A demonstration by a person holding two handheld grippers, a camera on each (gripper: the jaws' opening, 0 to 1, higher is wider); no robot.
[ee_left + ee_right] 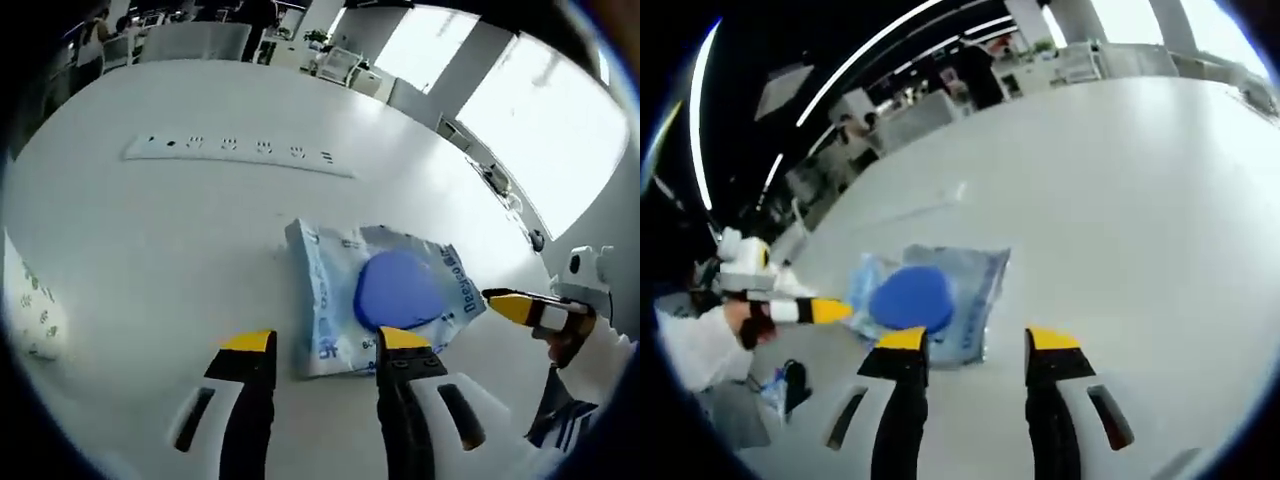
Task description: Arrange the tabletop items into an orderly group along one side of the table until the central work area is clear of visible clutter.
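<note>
A light blue plastic packet point(330, 290) lies flat on the white table point(180, 230), with a round blue disc point(398, 290) on top of it. In the left gripper view my left gripper point(325, 340) is open, and the packet's near corner lies between its yellow-tipped jaws. My right gripper's yellow tip point(512, 306) comes in from the right at the packet's edge. In the right gripper view my right gripper point(977, 338) is open just short of the packet point(970, 275) and the disc point(910, 297). The left gripper's yellow tip point(828, 311) reaches the packet's far side.
A long white power strip point(235, 152) lies across the table beyond the packet. A white sheet with small dark marks point(30, 310) sits at the table's left edge. A person's sleeve and hand point(700, 340) show at the left. Chairs and desks stand past the table.
</note>
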